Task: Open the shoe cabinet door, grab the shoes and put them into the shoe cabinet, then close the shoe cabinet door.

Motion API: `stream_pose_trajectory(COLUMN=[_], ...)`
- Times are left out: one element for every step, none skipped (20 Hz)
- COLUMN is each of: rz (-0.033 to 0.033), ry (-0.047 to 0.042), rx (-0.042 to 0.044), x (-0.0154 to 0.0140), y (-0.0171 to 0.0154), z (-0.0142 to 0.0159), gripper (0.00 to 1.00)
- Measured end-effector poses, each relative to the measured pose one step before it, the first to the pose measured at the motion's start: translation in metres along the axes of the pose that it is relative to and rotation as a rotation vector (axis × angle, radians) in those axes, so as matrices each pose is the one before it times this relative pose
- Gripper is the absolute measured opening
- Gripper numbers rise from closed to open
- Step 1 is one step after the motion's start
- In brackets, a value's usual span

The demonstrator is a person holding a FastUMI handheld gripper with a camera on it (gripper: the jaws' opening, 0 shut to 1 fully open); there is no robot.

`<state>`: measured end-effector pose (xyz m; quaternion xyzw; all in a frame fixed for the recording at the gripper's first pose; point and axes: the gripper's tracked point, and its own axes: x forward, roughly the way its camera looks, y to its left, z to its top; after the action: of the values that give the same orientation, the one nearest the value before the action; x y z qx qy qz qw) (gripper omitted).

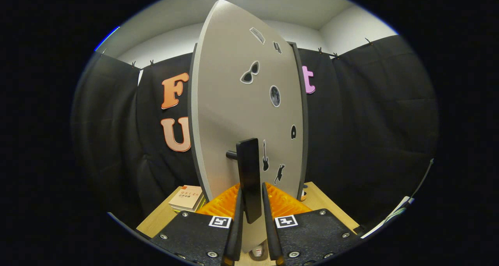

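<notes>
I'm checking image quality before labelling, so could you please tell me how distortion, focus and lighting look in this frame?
Gripper view: fisheye distortion bows the pale grey cabinet door with stickers into a curved, leaf-like shape; the flat black door handle, gripped between the fingers, stays sharp, as do the stickers; lighting is soft and even with no strong glare; the stack of books on the wooden table is legible but small.

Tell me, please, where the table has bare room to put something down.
Bare wood shows right of the cabinet door, on the table toward the black cloth. Left, the books leave a bare strip. The middle is crowded: the gripper closes on the door handle.
</notes>
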<state>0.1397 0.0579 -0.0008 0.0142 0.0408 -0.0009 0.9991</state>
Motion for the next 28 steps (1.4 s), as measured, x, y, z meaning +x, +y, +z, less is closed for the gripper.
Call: stream_pose_trajectory(rz=[-0.00579,-0.01203,-0.01466,-0.01292,-0.01025,-0.00801,-0.00742,-0.009,-0.00877,-0.00904,-0.01154,-0.01002,-0.00977,-0.00965,-0.0107,-0.01107,-0.01042,-0.00856,-0.00855,-0.0105,-0.00962,0.00215,0.00176,0.0041,0.00558,0.0104,0.00885,0.00281], ry=[0.00214,0.00452,0.0026,-0.00179,-0.00097,-0.0002,0.0019,0.00462,0.00022,-0.00247,-0.00486,-0.0018,0.00075,0.00004,-0.00339,0.00097,0.00134,0.0026,-0.00021,0.00916,0.01391,-0.01166,0.00239,0.0018,0.00042,0.00213,-0.00208,0.00066], rx=[0.00719,0.01058,0.00587,-0.0032,0.00214,0.00477,0.00799,0.01528,0.00723,-0.00296,-0.0031,-0.00498,0.0001,0.00533,-0.00064,-0.00115,-0.00003,0.0,0.00246,-0.00093,0.00418,0.01801,0.01188,0.00305,-0.00087,-0.00474,-0.00869,-0.00819], x=[-0.00107,-0.00165,-0.00263,-0.00162,-0.00277,-0.0014,-0.0004,0.00003,0.00006,-0.00011,-0.00085,0.00057,-0.00014,-0.00001,-0.00022,-0.00001,0.00037,-0.0006,0.00022,0.00203,0.0005,-0.00208,0.00018,0.00037,-0.00034,0.00049,0.00029,-0.00031], y=[-0.00311,-0.00433,-0.00462,-0.00467,-0.00459,-0.00412,-0.00388,-0.00417,-0.0032,-0.00441,-0.00459,-0.00427,-0.00382,-0.00377,-0.00358,-0.00437,-0.00408,-0.00437,-0.00302,-0.00322,-0.00395,-0.00126,-0.00143,0.0008,0.00202,0.00042,-0.00022,-0.00063], z=[-0.00014,0.00024,-0.00065,-0.00044,0.00031,-0.00021,-0.00024,-0.0004,0.00012,0.00079,0.00125,0.00033,-0.00063,0.0008,0.0,-0.00079,0.00023,-0.00081,-0.00187,-0.00344,-0.00398,0.00392,0.00118,0.00007,-0.00033,-0.00127,0.0003,-0.00088], gripper=[0.27,0.27,0.27,0.27,0.27,0.27,0.27,0.27,0.27,0.27,0.27,0.27,0.27,0.27,0.27,0.26,0.27,0.26,0.26,0.26,0.26,0.27,0.24,0.23,0.2,0.2,0.2,0.2])
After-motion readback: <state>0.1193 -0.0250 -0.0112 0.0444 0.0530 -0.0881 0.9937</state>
